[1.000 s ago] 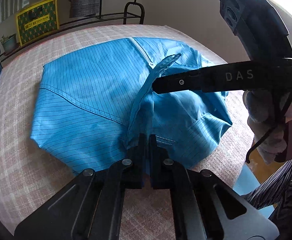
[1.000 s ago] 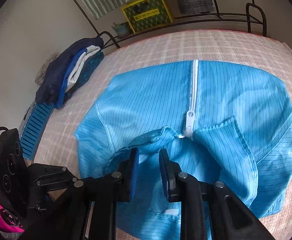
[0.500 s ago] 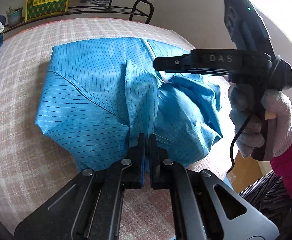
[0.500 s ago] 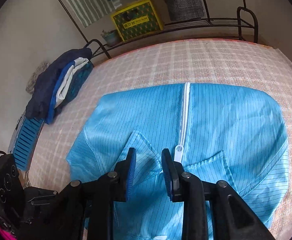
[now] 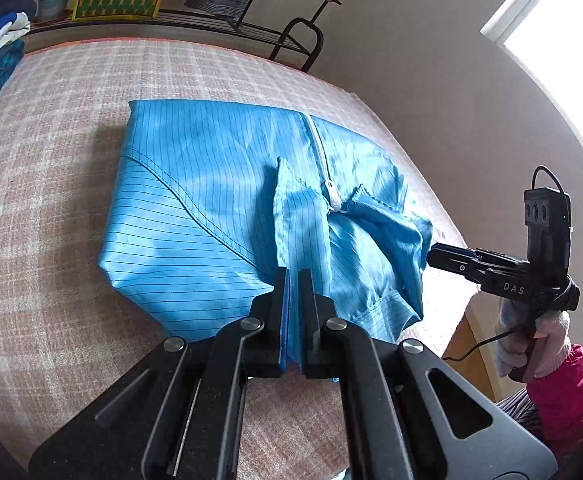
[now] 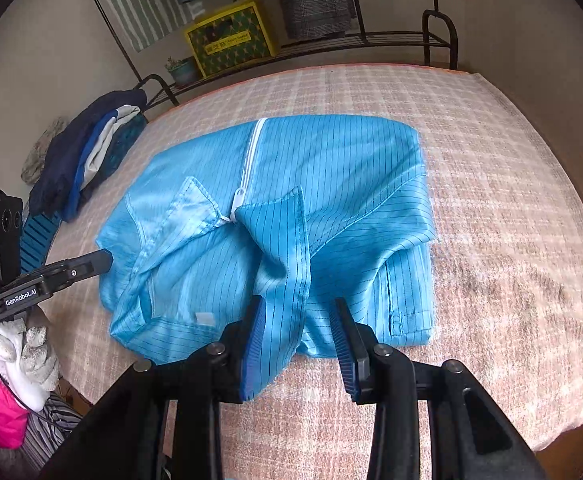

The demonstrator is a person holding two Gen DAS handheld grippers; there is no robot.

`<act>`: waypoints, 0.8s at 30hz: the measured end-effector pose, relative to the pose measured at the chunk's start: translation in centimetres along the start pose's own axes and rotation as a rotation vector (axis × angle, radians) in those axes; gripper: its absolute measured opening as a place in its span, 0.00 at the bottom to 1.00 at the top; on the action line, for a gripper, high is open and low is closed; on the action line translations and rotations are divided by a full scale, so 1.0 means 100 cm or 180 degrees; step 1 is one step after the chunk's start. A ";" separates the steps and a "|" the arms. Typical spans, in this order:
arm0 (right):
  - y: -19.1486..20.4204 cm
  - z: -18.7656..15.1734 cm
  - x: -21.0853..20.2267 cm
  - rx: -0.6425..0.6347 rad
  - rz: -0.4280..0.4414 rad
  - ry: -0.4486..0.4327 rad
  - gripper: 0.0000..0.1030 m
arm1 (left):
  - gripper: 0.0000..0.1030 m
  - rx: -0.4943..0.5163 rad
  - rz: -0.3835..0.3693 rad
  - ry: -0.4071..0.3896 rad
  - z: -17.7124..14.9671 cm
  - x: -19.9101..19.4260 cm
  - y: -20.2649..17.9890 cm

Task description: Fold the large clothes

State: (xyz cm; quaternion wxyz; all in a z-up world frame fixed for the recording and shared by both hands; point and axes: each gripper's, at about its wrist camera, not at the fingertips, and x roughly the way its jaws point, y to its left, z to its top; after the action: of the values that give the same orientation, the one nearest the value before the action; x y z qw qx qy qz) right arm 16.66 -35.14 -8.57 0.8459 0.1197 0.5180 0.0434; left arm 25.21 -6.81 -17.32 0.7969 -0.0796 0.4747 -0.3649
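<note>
A light-blue pinstriped garment (image 5: 211, 208) with a white zipper (image 6: 251, 160) lies folded on the pink plaid cover (image 6: 491, 240). Its two collar flaps spread to either side of the zipper pull. My left gripper (image 5: 294, 280) is shut on the garment's near edge; in the right wrist view its tip (image 6: 105, 258) meets the cloth's left side. My right gripper (image 6: 297, 308) has its jaws opening; a loose fold of the blue cloth lies between them against the left pad, unpinched. From the left wrist view, the right gripper (image 5: 431, 258) sits at the garment's right edge.
A pile of dark blue and white clothes (image 6: 87, 160) lies at the cover's far left. Behind stands a black metal rack (image 6: 371, 44) with a yellow-green box (image 6: 231, 40) and a plant pot. Gloved hands (image 5: 531, 340) hold both grippers. A bright window (image 5: 563, 28) is at the right.
The right gripper drew back from the collar to the garment's edge and its jaws spread. The collar flaps dropped flat beside the zipper. The left gripper rolled and kept its grip.
</note>
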 end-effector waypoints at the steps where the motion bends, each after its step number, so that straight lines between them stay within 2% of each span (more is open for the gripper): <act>1: 0.000 -0.002 -0.002 0.0050 0.0045 0.0018 0.37 | 0.01 0.0094 -0.0003 0.0005 -0.002 0.001 -0.009; 4: 0.008 -0.007 -0.004 0.0033 0.0136 0.0050 0.44 | 0.05 0.0310 0.0103 0.0057 -0.008 0.009 -0.028; 5: 0.014 -0.009 -0.001 -0.0048 0.0093 0.0080 0.47 | 0.11 0.0345 0.0134 0.0088 -0.010 0.013 -0.031; 6: 0.019 -0.010 0.004 -0.0127 -0.0024 0.0131 0.47 | 0.16 0.0355 0.0173 0.0125 -0.011 0.018 -0.033; 8: 0.024 -0.013 0.016 -0.0257 -0.0262 0.0258 0.46 | 0.16 0.0338 0.0254 0.0211 -0.013 0.028 -0.032; 11: 0.015 -0.020 0.029 -0.0286 -0.0365 0.0445 0.11 | 0.16 0.0324 0.0332 0.0371 -0.019 0.042 -0.026; 12: 0.009 -0.024 0.029 -0.0222 -0.0291 0.0497 0.05 | 0.16 0.0319 0.0345 0.0420 -0.022 0.045 -0.024; 14: 0.001 -0.032 0.030 -0.0177 -0.0134 0.0604 0.03 | 0.16 0.0312 0.0335 0.0466 -0.025 0.048 -0.022; 17: 0.007 -0.040 0.015 -0.0370 0.0133 0.0616 0.04 | 0.16 0.0313 0.0261 0.0427 -0.021 0.039 -0.025; 19: 0.008 -0.036 -0.011 -0.0445 0.0320 0.0401 0.15 | 0.16 0.0204 0.0109 0.0320 -0.011 0.025 -0.024; 20: 0.004 -0.030 -0.025 -0.0412 0.0380 0.0239 0.34 | 0.16 0.0158 0.0071 0.0234 -0.004 0.018 -0.023; 21: -0.004 -0.024 -0.037 -0.0309 0.0396 0.0059 0.49 | 0.16 0.0116 0.0086 0.0132 0.003 0.011 -0.021; 23: -0.033 -0.011 -0.049 0.0081 0.0271 -0.0163 0.63 | 0.17 -0.0019 0.0176 -0.0053 0.017 -0.002 -0.009; 24: -0.049 -0.007 -0.047 0.0306 0.0254 -0.0216 0.62 | 0.17 -0.0123 0.0199 -0.0100 0.023 -0.005 -0.001</act>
State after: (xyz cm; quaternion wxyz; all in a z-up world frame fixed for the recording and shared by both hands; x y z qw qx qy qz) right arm 13.66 -40.67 -6.00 0.8538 0.1822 0.4853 0.0481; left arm 26.87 -7.02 -15.70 0.8136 -0.0858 0.4713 -0.3294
